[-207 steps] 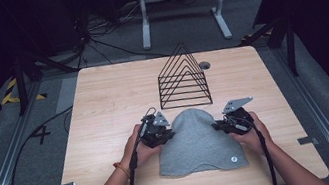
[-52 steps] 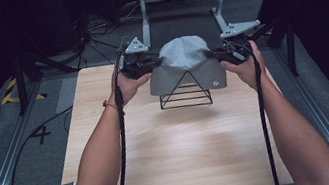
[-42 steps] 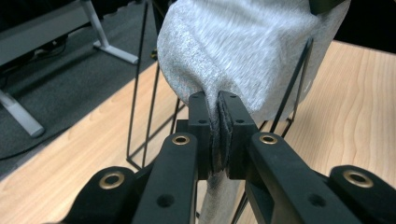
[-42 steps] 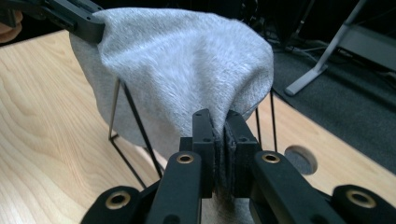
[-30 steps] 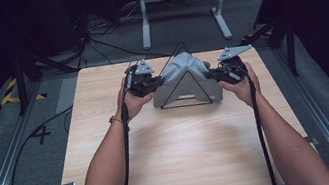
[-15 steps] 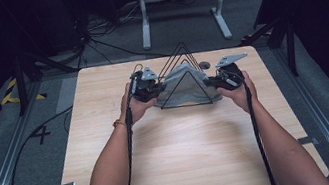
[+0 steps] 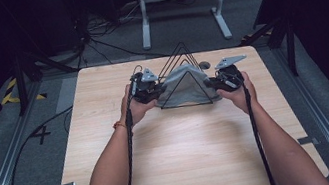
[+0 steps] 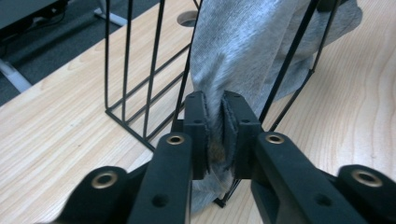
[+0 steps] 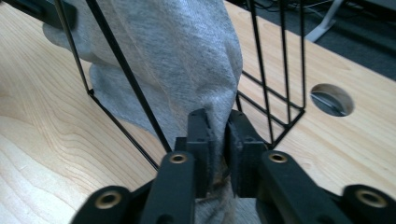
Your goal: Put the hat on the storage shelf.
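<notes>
The worktop of pale wood carries 1 black wire rack, a triangular frame standing toward its far side. Draped over the rack's ridge lies a grey cloth, hanging down both slopes so its long axis runs left to right, from one hand to the other.

The left tongs sit at the cloth's left end and the right tongs at its right end, each just beside a foot of the rack, so both hands are equally near. In the left gripper view the left tongs have a fold of cloth between their pads, passing between the rack's wires; in the right gripper view the right tongs likewise bracket a bunched corner of cloth.

Both pairs have just been opening, and each now shows a narrow gap with fabric in it, the pinch slackening rather than firm. The cloth rises straight ahead of each pair, so letting go and backing outward, away from the rack, looks like the coming move; a snagged wire could drag the drape askew.
</notes>
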Action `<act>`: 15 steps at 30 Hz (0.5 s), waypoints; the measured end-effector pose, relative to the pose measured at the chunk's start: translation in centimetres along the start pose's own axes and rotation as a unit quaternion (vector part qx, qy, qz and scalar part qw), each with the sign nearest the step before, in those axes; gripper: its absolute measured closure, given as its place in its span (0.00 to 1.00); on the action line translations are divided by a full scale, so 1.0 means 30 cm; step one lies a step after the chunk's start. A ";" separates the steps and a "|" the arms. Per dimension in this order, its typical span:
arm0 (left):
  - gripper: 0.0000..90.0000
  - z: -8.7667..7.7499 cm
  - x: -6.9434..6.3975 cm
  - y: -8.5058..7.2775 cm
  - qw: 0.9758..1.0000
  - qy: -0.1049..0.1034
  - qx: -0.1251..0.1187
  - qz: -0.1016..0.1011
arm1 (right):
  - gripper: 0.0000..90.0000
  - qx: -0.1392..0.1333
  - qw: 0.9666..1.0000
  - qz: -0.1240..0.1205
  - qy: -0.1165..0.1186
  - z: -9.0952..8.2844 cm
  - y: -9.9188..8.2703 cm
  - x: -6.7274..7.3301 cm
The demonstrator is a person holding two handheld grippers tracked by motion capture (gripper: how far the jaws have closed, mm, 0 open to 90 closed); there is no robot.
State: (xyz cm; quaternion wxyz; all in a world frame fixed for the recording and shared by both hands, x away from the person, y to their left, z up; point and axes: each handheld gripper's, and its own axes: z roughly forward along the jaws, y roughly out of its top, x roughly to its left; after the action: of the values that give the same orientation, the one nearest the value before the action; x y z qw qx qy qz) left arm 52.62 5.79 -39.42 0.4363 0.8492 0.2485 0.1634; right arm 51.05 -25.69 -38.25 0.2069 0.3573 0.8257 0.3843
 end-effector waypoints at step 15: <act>0.84 -0.225 -0.041 -0.075 0.998 0.017 0.019 0.051 | 0.84 -0.008 0.998 -0.042 -0.034 -0.159 -0.032 0.031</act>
State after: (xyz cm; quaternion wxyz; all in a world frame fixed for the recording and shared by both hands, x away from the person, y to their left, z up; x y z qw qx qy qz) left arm 47.64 10.68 -37.52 0.4072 0.8659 0.2151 0.1955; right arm 47.08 -27.73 -36.10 0.2538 0.3333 0.8296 0.3691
